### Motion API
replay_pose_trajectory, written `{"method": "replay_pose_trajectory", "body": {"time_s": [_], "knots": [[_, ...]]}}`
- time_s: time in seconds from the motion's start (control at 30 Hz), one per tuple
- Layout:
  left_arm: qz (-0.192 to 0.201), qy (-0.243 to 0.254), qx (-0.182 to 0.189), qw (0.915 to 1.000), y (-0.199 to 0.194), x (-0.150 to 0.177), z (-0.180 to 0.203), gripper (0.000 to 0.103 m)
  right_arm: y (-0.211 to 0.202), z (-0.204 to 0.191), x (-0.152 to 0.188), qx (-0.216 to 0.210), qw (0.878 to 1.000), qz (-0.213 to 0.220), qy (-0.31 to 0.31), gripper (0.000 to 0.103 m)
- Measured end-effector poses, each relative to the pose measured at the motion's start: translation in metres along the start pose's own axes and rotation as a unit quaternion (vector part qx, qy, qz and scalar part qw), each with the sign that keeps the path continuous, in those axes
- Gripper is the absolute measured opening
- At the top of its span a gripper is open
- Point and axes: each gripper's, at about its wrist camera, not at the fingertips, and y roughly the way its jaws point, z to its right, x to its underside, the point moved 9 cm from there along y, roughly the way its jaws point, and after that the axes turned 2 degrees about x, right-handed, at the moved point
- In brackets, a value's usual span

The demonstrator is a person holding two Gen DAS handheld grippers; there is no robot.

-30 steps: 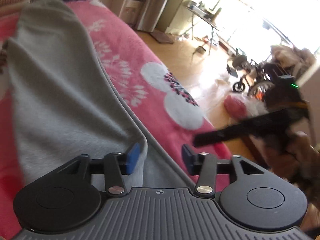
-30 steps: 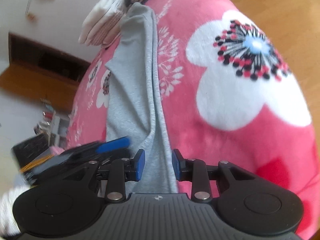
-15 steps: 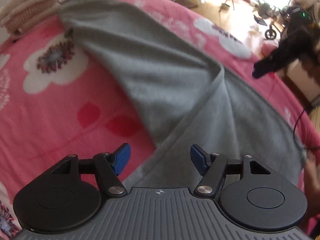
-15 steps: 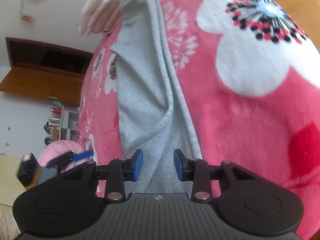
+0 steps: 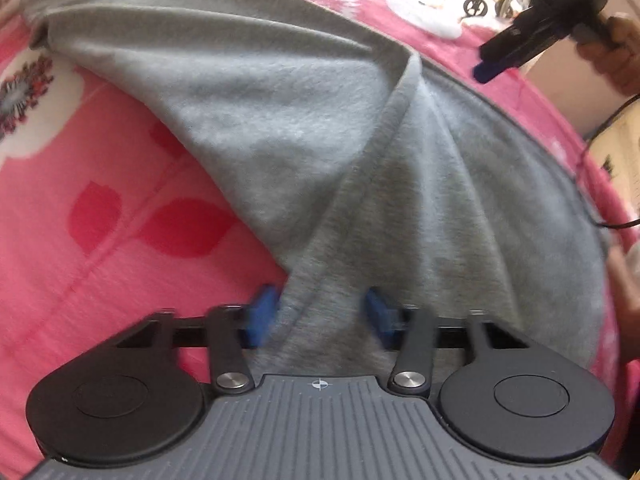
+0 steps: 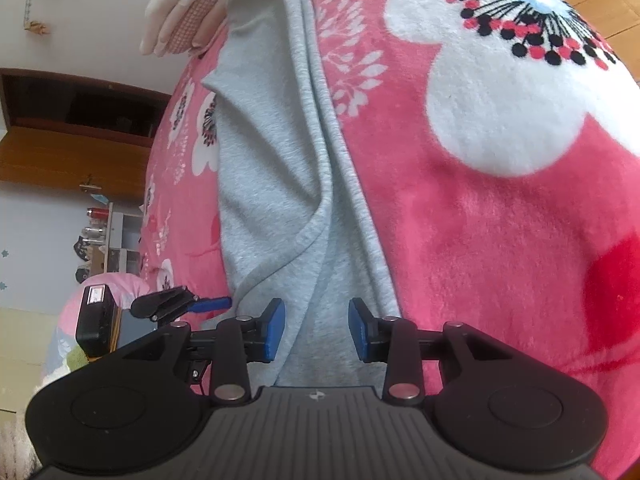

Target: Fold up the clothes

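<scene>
While the left gripper (image 5: 320, 316) is closing around the near hem of the grey garment (image 5: 280, 128) on the pink blanket (image 5: 100, 240), toward six o'clock, the right gripper (image 6: 316, 330) stands spread over its edge, seemingly ready to lift.

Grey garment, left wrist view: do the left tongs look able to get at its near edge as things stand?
Probably yes. The grey garment lies on the pink blanket, its folded near edge already between the closing left tongs, with nothing in between.
</scene>
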Motion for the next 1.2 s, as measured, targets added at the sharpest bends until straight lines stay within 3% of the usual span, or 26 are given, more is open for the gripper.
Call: {"method": "replay_pose_trajectory", "body": {"time_s": [0.03,0.07,0.2,0.3,0.43,0.63,0.7,0.73,0.8,1.03,1.2], "knots": [[0.005,-0.002,0.003,1.0000,-0.003,0.002,0.003,0.016,0.001,-0.001,-0.002,-0.002,1.000,0.001,0.001,0.038],[0.010,-0.004,0.006,0.9999,-0.006,0.004,0.005,0.008,0.002,-0.001,-0.004,-0.003,1.000,0.003,0.003,0.038],[0.031,-0.017,0.028,0.9990,-0.024,0.011,0.025,0.005,0.014,-0.006,-0.014,-0.007,1.000,0.008,0.013,0.038],[0.056,-0.028,0.070,0.9956,-0.042,0.009,0.054,0.005,0.022,-0.007,-0.021,-0.007,1.000,0.011,0.026,0.039],[0.090,-0.042,0.140,0.9852,-0.061,-0.002,0.100,0.004,0.030,-0.002,-0.027,-0.004,0.999,0.017,0.046,0.042],[0.102,0.000,0.217,0.9709,-0.056,-0.020,0.172,0.004,0.040,-0.003,-0.027,0.020,0.999,0.019,0.032,0.040],[0.100,-0.005,0.227,0.9687,-0.050,-0.028,0.178,0.004,0.041,-0.006,-0.026,0.025,0.999,0.024,0.013,0.031],[0.099,-0.008,0.232,0.9675,-0.047,-0.032,0.180,0.004,0.041,-0.008,-0.026,0.028,0.999,0.027,0.003,0.017],[0.098,-0.015,0.242,0.9652,-0.041,-0.040,0.183,0.004,0.041,-0.012,-0.025,0.033,0.999,0.033,-0.017,0.006],[0.110,0.011,0.247,0.9626,-0.053,-0.057,0.186,0.004,0.017,-0.031,-0.031,-0.004,0.997,0.064,-0.037,0.004],[0.098,0.020,0.249,0.9634,-0.043,-0.063,0.193,0.004,0.014,-0.018,-0.036,0.007,0.997,0.069,-0.027,0.004]]}}
